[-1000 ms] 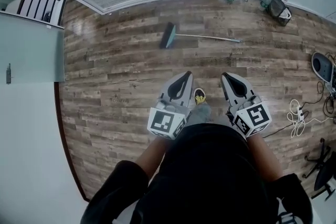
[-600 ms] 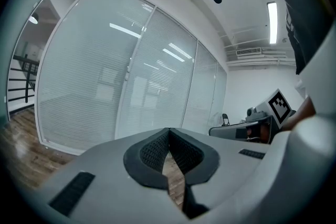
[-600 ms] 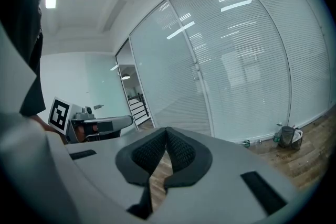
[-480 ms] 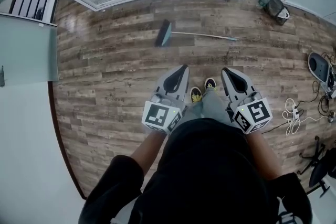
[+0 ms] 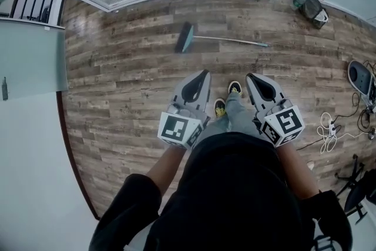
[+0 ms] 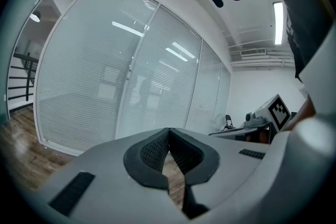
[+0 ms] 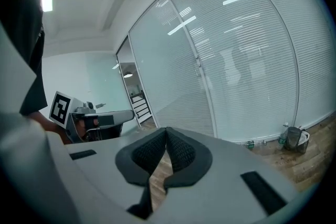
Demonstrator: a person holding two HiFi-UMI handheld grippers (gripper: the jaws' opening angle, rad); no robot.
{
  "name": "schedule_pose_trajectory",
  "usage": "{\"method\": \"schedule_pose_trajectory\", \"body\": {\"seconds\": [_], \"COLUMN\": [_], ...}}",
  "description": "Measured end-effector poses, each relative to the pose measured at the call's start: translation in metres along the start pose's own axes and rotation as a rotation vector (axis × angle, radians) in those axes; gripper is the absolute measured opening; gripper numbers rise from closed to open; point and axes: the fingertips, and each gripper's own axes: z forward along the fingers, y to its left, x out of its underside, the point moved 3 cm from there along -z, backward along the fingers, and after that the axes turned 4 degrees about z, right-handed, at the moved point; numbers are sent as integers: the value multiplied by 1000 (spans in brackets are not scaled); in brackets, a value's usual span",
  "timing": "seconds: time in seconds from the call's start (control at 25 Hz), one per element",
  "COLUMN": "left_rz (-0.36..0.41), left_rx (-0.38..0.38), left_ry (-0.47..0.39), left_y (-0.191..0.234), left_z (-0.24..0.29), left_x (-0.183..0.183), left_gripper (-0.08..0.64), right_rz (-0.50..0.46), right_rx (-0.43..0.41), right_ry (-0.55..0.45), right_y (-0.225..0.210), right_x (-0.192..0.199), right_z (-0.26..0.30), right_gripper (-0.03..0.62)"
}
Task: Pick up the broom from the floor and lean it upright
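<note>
L claw (image 5: 204, 73) & R claw (image 5: 250, 77) both pressed together, empty; broom (image 5: 223, 39) flat on floor (image 5: 117, 67) ahead.

Quick tally: one broom (image 5: 187, 38) lying on the floor (image 5: 129, 85) at 12 o'clock, two claws (left claw (image 5: 204, 73), right claw (image 5: 250, 77)), two yellow-and-black shoes (image 5: 235, 88), and one dark bin (image 5: 311, 7) up around 1 o'clock.

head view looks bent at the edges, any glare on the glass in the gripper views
Head view: fisheye curves the floor planks toward the edges; the broom is sharp. Left gripper view: light strips reflect on the glass wall, corners dark. Right gripper view: same streaks there, corners dark.
</note>
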Motion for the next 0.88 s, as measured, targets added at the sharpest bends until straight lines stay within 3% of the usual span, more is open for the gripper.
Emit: {"method": "schedule_pose_trajectory", "body": {"seconds": [0.52, 0.88], "left_rz": [53, 56], "left_rx": [6, 0], "left_ry": [37, 55], "left_y": [-2, -5], "left_z": [102, 132], "left_x": [-35, -36], "left_gripper": [21, 21], "right_rz": [39, 55], "right_rx": [0, -5], "right_ry": [-52, -56], "right_y": [-91, -127], "right_x": [-37, -50], "right_z": [23, 34], "right_gripper": [18, 18]}}
